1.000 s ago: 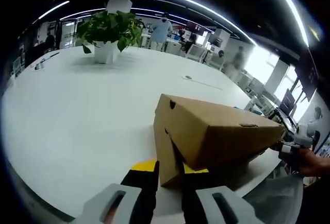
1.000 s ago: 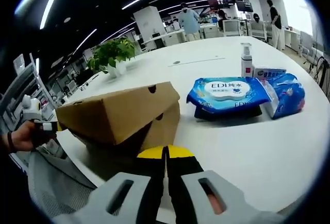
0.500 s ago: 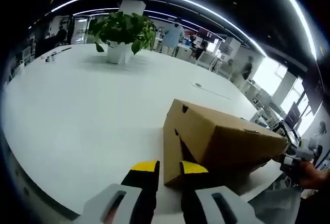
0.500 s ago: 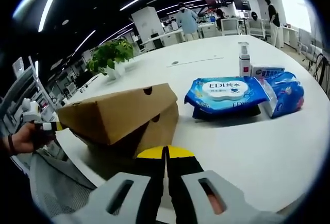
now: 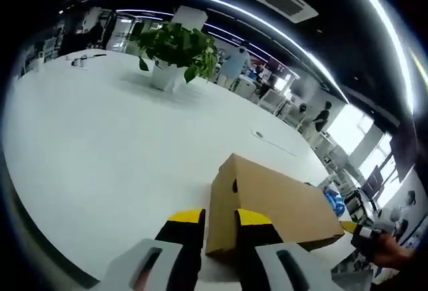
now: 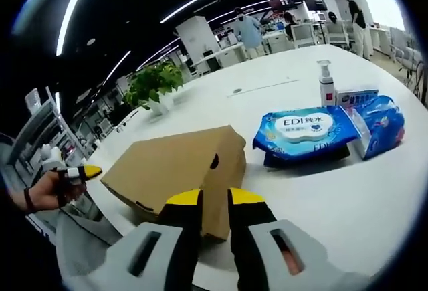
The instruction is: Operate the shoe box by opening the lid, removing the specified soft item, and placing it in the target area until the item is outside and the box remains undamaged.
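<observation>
A brown cardboard shoe box lies near the white table's edge with its lid down. What it holds is hidden. My left gripper is open, its yellow-tipped jaws on either side of the box's near end corner. At the other end, my right gripper is also open and straddles the box's end corner. The left gripper's yellow tip, held in a person's hand, shows just past the box's far corner. The right gripper's yellow tip shows at the box's far end.
A blue wet-wipes pack, a second blue pack, a pump bottle and a small carton lie right of the box. A potted plant stands far back. People stand at desks beyond the table.
My right gripper's jaws have parted from shut. The lid, raised and tilted before, now lies down on the box. Both cameras have risen and look down more on the box's top.
</observation>
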{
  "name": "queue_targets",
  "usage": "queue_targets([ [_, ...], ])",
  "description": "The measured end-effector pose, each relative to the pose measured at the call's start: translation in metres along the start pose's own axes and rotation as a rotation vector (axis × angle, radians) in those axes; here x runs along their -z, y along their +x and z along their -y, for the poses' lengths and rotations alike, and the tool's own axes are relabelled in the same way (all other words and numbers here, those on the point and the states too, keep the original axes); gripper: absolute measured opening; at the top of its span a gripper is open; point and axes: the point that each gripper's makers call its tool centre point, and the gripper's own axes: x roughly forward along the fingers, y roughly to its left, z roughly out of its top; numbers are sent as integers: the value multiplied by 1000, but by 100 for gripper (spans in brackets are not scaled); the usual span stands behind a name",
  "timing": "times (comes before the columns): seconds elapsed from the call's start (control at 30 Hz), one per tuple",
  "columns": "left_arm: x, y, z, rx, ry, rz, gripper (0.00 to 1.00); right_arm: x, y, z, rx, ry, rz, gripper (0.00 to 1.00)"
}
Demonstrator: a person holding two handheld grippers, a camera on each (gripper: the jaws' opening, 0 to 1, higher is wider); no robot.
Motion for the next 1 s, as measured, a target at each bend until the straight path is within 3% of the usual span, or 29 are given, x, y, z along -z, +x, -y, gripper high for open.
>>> queue_targets([
  [0.1,-1,6,5,19,-22,0,21,-2,2,0,-20,132,32,24],
  [0.23,1,12,18,67,-12,-25,26,-3,3,-2,-34,164,42,26],
  [0.37,15,19,25,99,11,-83,26,1,9,-10,-68,166,19,28],
  [0.47,28,23,27,91,53,-133,26,16,16,-14,-76,129,-46,28],
  [0.63,35,31,23,93,48,-161,24,22,25,-14,-68,103,-69,27],
  [1.0,24,45,19,97,21,-158,24,2,54,-10,-64,67,-74,26],
])
